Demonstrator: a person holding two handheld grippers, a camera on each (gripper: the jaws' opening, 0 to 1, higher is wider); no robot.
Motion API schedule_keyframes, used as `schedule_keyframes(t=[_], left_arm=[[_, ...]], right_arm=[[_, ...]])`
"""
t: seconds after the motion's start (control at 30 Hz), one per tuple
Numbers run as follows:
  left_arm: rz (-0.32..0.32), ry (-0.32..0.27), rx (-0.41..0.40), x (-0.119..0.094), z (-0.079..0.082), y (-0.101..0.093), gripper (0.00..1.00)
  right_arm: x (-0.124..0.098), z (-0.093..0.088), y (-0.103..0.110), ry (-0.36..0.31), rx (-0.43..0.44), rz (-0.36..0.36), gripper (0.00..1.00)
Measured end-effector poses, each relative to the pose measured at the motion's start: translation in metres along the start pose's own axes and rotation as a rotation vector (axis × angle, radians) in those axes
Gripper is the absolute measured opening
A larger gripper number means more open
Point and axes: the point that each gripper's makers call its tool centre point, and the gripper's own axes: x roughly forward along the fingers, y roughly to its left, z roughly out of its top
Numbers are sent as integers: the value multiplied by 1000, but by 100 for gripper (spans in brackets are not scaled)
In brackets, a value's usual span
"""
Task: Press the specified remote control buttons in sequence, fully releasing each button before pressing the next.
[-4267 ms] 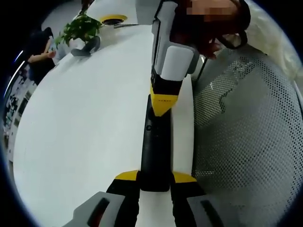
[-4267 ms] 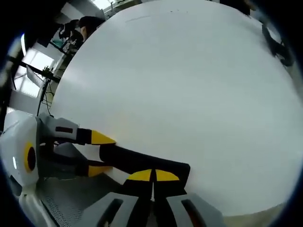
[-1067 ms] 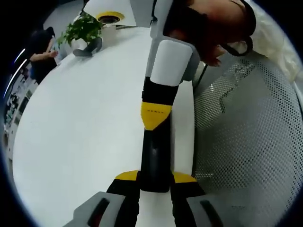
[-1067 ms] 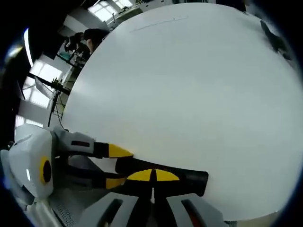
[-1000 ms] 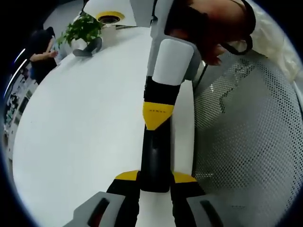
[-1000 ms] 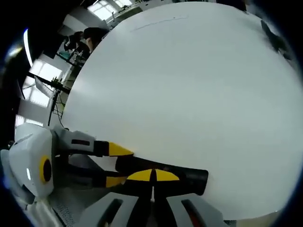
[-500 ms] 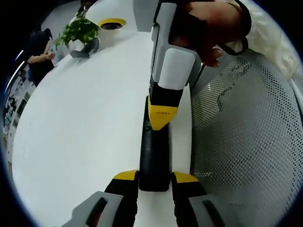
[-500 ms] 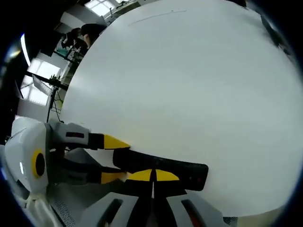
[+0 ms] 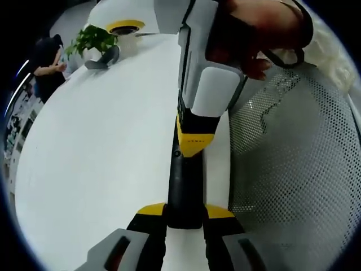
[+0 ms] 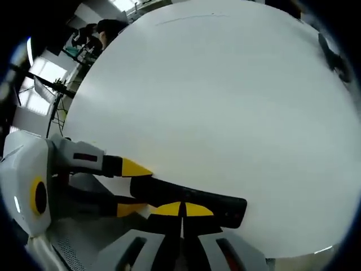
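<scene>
While its near end sits clamped between the yellow-tipped jaws of the left gripper [image 9: 185, 212], a slim, matte black remote control [image 9: 183, 183] lies with its long axis running straight away from that camera, over the smooth white table [image 9: 96, 152] near the table's edge. In the left gripper view, the right gripper [image 9: 194, 145], a glossy white-and-black body ending in a pointed yellow tip, comes down from the top of the picture, held by a person's hand [image 9: 256, 31], and its tip rests on the remote's upper face about midway along; the button beneath is covered and cannot be made out. A small round mark shows on the remote just beside the tip. To the right of the table stands a white perforated mesh surface [image 9: 293, 169], curved like a chair back. At the far end of the table are a leafy green plant [image 9: 93, 39], a yellow-rimmed round object [image 9: 125, 26] and a dark curved item, too small to identify. In the right gripper view, the right gripper's own two yellow tips [image 10: 181, 209] meet with no gap, pressed on the remote control [image 10: 192, 200], which there runs sideways across the bottom, its far end blunt and squared; the left gripper [image 10: 127, 189] grips it from the left, its body cut off by the frame.
</scene>
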Motion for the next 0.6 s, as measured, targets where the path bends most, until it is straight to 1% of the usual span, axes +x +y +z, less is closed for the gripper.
schedule_keyframes(t=[0.13,0.27,0.4,0.5,0.53,0.6], left_arm=[[3,4,-4,0,1,0,24],[5,-3,-11,0,0,0,24],[5,-6,-13,0,0,0,24],[6,-7,-14,0,0,0,24],[7,-6,-15,0,0,0,24],[10,-6,-20,0,1,0,24]], right_arm=[[1,0,0,19,-31,-12,0],[0,-1,0,21,-55,-19,0],[0,0,0,10,-45,-11,0],[0,-1,-1,-10,-21,-3,0],[0,0,-1,-15,-12,1,0],[0,0,-1,-31,33,26,0]])
